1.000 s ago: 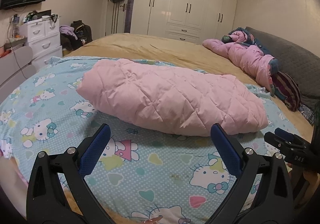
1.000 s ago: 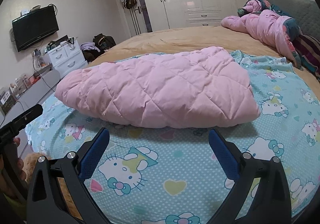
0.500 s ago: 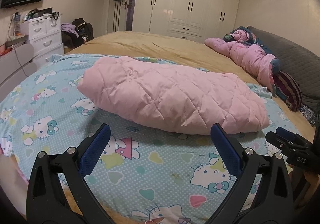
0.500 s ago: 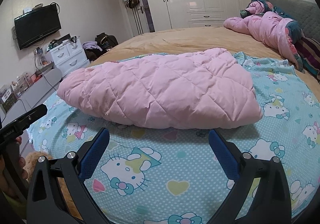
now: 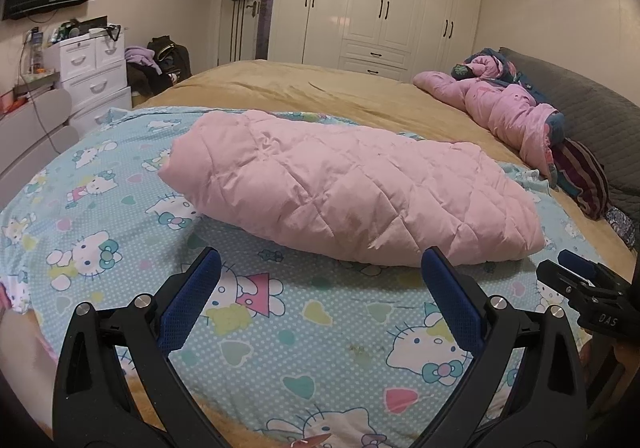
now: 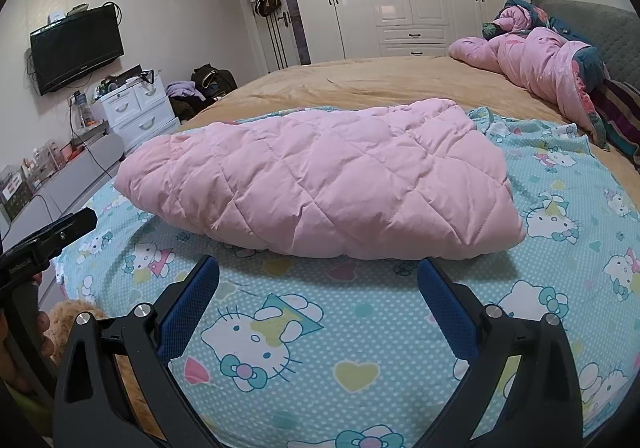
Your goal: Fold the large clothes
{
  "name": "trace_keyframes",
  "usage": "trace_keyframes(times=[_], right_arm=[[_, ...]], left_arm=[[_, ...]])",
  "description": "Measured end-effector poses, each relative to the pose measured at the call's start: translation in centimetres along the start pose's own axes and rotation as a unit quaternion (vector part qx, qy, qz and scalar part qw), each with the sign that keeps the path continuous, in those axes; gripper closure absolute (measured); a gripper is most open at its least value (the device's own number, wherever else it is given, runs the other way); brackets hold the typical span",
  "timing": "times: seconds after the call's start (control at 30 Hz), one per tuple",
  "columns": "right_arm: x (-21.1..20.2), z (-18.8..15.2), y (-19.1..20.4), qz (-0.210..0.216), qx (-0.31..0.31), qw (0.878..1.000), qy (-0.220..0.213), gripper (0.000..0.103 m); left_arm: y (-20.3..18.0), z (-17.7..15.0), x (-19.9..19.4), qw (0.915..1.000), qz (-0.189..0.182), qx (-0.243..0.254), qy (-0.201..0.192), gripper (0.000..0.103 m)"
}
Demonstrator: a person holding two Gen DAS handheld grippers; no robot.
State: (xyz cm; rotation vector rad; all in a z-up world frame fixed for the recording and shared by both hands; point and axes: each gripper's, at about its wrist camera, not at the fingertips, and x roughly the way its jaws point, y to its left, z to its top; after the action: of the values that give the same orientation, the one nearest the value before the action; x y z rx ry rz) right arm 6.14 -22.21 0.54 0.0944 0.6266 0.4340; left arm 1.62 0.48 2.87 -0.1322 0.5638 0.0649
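plainly, the pink quilted garment (image 5: 352,195) lies straight ahead of both pairs of fingers, its long axis running left to right across the cartoon-print sheet (image 5: 280,332) that covers the near end of the bed (image 5: 320,87). it looks already folded into a plump, puffy bundle, with diamond stitching and a soft, matte, slightly crumpled shell; its near edge is a rounded fold, and it tapers toward the left end. the left gripper (image 5: 320,276) hangs just short of that near edge with its blue-padded fingers spread wide and holding nothing. the right gripper (image 6: 318,276) hangs likewise, wide and empty, near the same edge. each sits about as close as the other; the left faces the bundle's left and middle part, the right its thicker right part. a second pink padded coat (image 5: 504,107) lies heaped well apart at the far right corner of the bed, against the grey headboard (image 5: 592,107).
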Motion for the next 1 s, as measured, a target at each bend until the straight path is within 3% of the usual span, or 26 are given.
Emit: trace_keyframes(times=[1.0], right_arm=[[-0.4, -0.05, 0.21, -0.001, -0.01, 1.0, -0.006, 0.004]], left_arm=[[0.01, 0.02, -0.11, 1.0, 0.0, 0.0, -0.001, 0.009]])
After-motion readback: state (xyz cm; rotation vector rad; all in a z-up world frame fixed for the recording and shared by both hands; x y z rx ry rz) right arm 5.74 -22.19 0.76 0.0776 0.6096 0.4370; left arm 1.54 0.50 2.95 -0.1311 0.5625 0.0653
